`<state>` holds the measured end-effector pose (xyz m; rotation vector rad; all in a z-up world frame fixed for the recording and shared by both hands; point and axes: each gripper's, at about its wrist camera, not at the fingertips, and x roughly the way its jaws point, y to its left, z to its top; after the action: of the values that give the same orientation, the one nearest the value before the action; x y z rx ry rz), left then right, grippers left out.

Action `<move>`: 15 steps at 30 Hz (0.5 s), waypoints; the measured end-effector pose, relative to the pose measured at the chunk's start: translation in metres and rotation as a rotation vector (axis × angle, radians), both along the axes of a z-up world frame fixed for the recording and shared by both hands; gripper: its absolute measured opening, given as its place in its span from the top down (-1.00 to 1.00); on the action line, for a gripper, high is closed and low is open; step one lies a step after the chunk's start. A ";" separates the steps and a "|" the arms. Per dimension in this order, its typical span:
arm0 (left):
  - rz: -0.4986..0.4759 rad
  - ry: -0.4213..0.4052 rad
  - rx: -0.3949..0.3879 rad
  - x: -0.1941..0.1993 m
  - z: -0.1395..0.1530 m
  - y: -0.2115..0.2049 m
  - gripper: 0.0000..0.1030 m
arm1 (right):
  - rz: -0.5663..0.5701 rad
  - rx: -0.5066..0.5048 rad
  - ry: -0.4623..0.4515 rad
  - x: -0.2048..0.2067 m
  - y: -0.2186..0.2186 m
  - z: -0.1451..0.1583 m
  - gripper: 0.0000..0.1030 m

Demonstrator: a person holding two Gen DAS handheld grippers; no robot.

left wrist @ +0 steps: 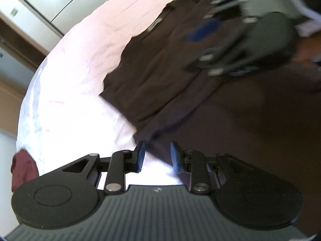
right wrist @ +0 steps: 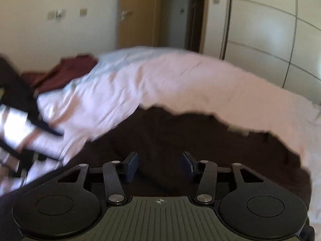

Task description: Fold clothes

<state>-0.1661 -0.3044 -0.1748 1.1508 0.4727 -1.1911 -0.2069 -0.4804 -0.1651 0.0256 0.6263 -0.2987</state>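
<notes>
A dark brown shirt lies on a bed covered by a pale pink-white sheet, its collar and label toward the far side. My left gripper stands open right at the shirt's near corner, with nothing between its blue pads. In the left wrist view the right gripper hovers blurred over the shirt's upper part, jaws apart. In the right wrist view my right gripper is open above the brown shirt, empty. The left gripper's body shows blurred at the left edge.
A maroon garment is bunched at the far left corner of the bed sheet; it also shows as the maroon garment in the left view. White wardrobe doors and a wooden door frame stand beyond the bed.
</notes>
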 end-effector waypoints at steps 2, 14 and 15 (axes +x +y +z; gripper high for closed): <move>0.006 0.015 -0.010 0.014 -0.005 0.002 0.52 | -0.026 0.025 0.051 -0.010 0.005 -0.003 0.06; -0.202 0.058 -0.055 0.046 -0.025 -0.076 0.44 | -0.505 0.030 0.252 -0.119 -0.094 0.002 -0.01; -0.211 0.059 -0.035 0.046 -0.032 -0.083 0.44 | -0.518 0.040 0.255 -0.123 -0.102 0.000 -0.02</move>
<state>-0.1199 -0.3870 -0.2065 1.1592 0.3800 -1.4137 -0.3303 -0.5827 -0.1652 0.1919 0.8756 -0.7990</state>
